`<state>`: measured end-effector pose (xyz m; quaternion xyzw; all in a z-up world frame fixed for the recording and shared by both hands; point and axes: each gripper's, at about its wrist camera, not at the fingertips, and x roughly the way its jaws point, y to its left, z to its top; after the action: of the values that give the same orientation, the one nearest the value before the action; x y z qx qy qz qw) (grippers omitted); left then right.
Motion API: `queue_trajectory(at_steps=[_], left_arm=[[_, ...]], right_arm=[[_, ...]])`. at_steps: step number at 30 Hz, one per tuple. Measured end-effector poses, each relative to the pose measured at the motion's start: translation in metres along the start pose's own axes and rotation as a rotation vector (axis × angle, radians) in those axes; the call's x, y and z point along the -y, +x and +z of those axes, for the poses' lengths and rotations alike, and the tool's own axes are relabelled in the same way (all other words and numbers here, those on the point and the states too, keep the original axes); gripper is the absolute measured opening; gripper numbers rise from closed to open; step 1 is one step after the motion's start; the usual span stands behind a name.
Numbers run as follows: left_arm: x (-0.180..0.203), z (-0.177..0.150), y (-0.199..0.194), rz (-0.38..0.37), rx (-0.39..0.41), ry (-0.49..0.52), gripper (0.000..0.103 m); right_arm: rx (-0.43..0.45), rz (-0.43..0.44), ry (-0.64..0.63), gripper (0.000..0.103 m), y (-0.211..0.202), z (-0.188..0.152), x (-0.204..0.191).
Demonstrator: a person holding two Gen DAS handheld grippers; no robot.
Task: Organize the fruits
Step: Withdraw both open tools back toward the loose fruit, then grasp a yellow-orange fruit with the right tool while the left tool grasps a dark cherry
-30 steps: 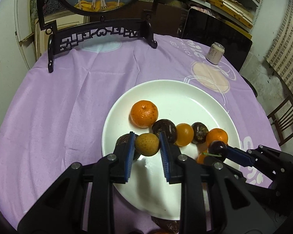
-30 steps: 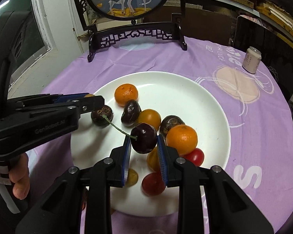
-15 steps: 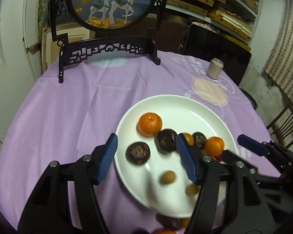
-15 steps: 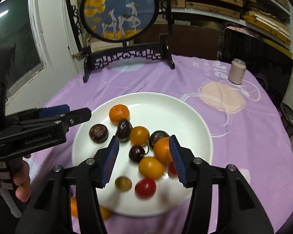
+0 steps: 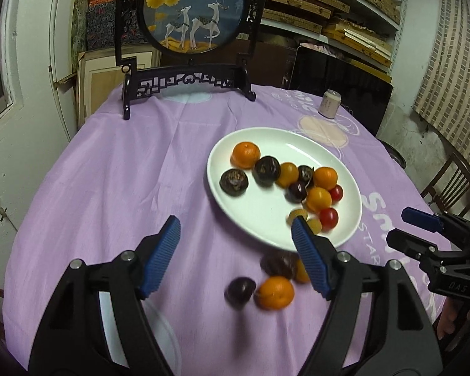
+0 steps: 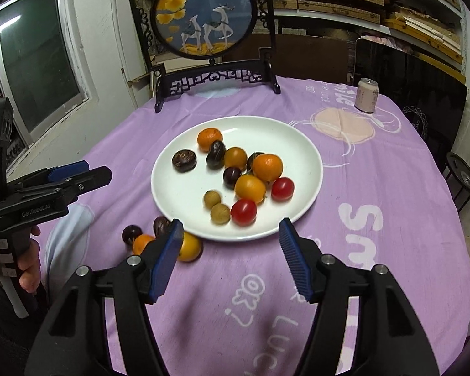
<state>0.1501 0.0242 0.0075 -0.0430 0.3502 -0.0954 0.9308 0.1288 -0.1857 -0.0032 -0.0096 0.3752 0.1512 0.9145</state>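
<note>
A white plate on the purple cloth holds several fruits: oranges, dark passion fruits, red tomatoes, two longans and a dark cherry. Near its front edge, loose on the cloth, lie a cherry, an orange, a dark fruit and a yellow-orange fruit. My left gripper hovers short of the plate, above the loose fruits. Its jaws are opening with nothing between them. My right gripper hangs before the plate's near rim, jaws also opening and empty.
A black carved stand with a round deer picture stands at the table's far side. A small can sits at the far right. A wooden chair is beyond the right table edge.
Both grippers opened, let the longan and the cherry go onto the plate, and drew back from it. The loose fruits before the plate have come into view.
</note>
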Motion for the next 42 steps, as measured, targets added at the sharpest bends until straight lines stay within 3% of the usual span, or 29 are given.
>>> queue_trajectory(at_steps=[7, 12, 17, 19, 21, 25, 32, 38, 42], left_arm=[[-0.006, -0.018, -0.006, 0.009, -0.025, 0.006, 0.079], [-0.015, -0.037, -0.011, 0.021, -0.044, 0.020, 0.080], [-0.022, -0.052, -0.019, 0.028, -0.061, 0.042, 0.082], [-0.024, -0.056, -0.021, 0.027, -0.071, 0.044, 0.082], [-0.026, -0.061, -0.020, 0.020, -0.082, 0.048, 0.082], [-0.021, -0.068, -0.011, 0.023, -0.119, 0.079, 0.082], [-0.016, -0.071, 0.032, 0.073, -0.230, 0.101, 0.080], [-0.005, -0.067, 0.054, 0.090, -0.257, 0.136, 0.066], [0.008, -0.063, 0.064, 0.101, -0.251, 0.168, 0.062]], right_arm=[[-0.058, 0.048, -0.040, 0.064, 0.007, -0.014, -0.019], [-0.175, 0.080, -0.079, 0.064, 0.042, -0.030, -0.038], [-0.210, 0.059, -0.094, 0.064, 0.076, -0.030, -0.045], [-0.217, 0.056, -0.102, 0.058, 0.085, -0.031, -0.046], [-0.228, 0.057, -0.104, 0.041, 0.097, -0.030, -0.046], [-0.218, 0.071, -0.108, 0.037, 0.106, -0.024, -0.049], [-0.235, 0.113, -0.110, 0.037, 0.079, -0.035, -0.049], [-0.217, 0.098, -0.078, 0.036, 0.051, -0.051, -0.030], [-0.192, 0.089, -0.029, 0.036, 0.042, -0.052, -0.013]])
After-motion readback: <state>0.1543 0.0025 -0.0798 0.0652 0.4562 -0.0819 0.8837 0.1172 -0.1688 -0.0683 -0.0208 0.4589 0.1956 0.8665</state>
